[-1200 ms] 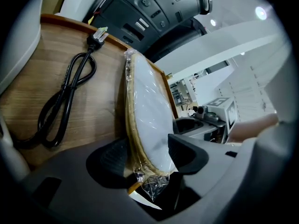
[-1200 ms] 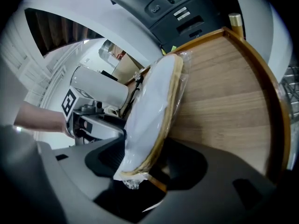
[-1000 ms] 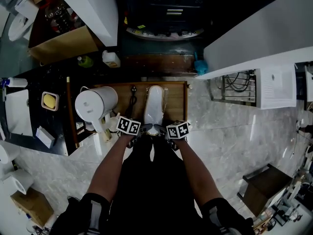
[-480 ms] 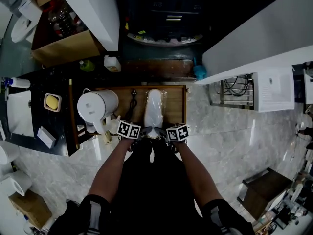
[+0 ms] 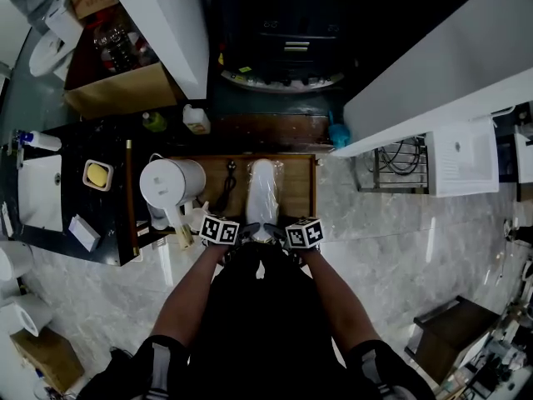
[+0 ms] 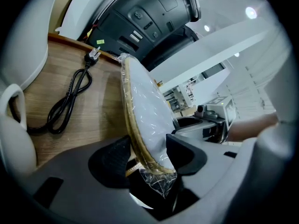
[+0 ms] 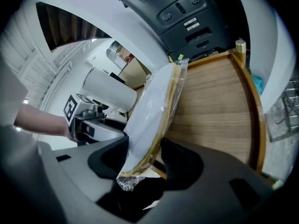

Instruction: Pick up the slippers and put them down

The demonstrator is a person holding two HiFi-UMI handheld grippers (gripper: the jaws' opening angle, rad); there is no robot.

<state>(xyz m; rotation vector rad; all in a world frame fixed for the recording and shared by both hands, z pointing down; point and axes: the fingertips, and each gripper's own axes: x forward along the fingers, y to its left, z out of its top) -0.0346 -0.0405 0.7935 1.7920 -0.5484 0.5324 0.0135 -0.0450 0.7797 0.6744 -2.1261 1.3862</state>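
A pair of white slippers (image 5: 264, 192) with tan soles, wrapped in clear plastic, lies lengthwise over a wooden tray (image 5: 297, 182). Both grippers hold its near end from opposite sides. My left gripper (image 5: 249, 228) is shut on the left edge, and its jaws have just been closing on it. In the left gripper view the slippers (image 6: 147, 111) stand on edge between the pads of the left gripper (image 6: 149, 155). My right gripper (image 5: 277, 229) is shut on the right edge. In the right gripper view the slippers (image 7: 152, 108) sit pinched in the right gripper (image 7: 145, 164).
A white kettle (image 5: 171, 182) stands at the tray's left, with a black power cable (image 5: 226, 177) between it and the slippers. A dark appliance (image 5: 283, 32) is behind the tray. White counters flank both sides. A yellow soap dish (image 5: 98, 174) sits far left.
Both grippers have risen slightly with the near end of the slippers between them. The kettle and cable have stayed in place.
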